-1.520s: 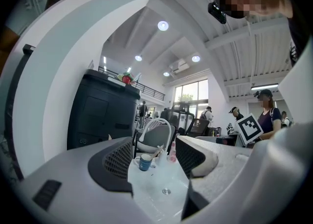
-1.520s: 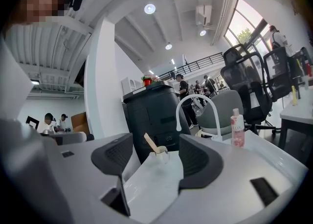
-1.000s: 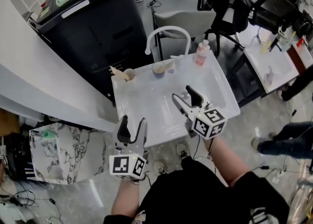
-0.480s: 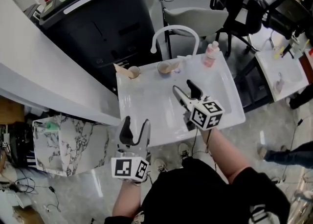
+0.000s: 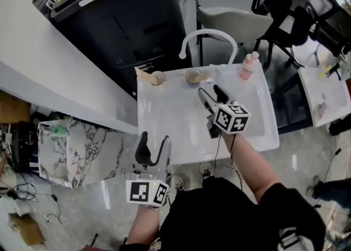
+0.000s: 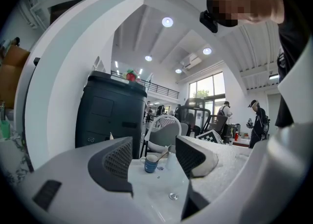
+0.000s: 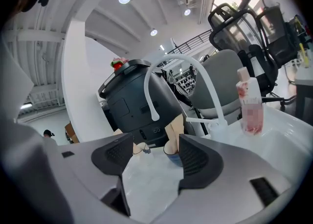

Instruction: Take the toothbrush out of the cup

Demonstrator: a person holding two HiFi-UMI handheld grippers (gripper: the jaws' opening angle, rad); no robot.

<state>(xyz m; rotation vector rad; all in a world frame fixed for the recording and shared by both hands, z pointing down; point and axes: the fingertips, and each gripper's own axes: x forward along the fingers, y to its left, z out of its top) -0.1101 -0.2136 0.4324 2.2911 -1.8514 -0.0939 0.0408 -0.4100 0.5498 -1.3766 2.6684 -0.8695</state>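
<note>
As both my right gripper (image 5: 211,93) and left gripper (image 5: 153,140) hang wide open and empty, the tan toothbrush (image 7: 175,126) leans in the small blue cup (image 7: 171,157) at my right's twelve o'clock; clipping its rim could topple it.

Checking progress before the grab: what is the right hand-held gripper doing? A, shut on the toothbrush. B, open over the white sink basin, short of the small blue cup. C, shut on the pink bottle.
B: the right hand-held gripper hangs over the white sink basin, jaws apart and empty, the small blue cup ahead.
</note>
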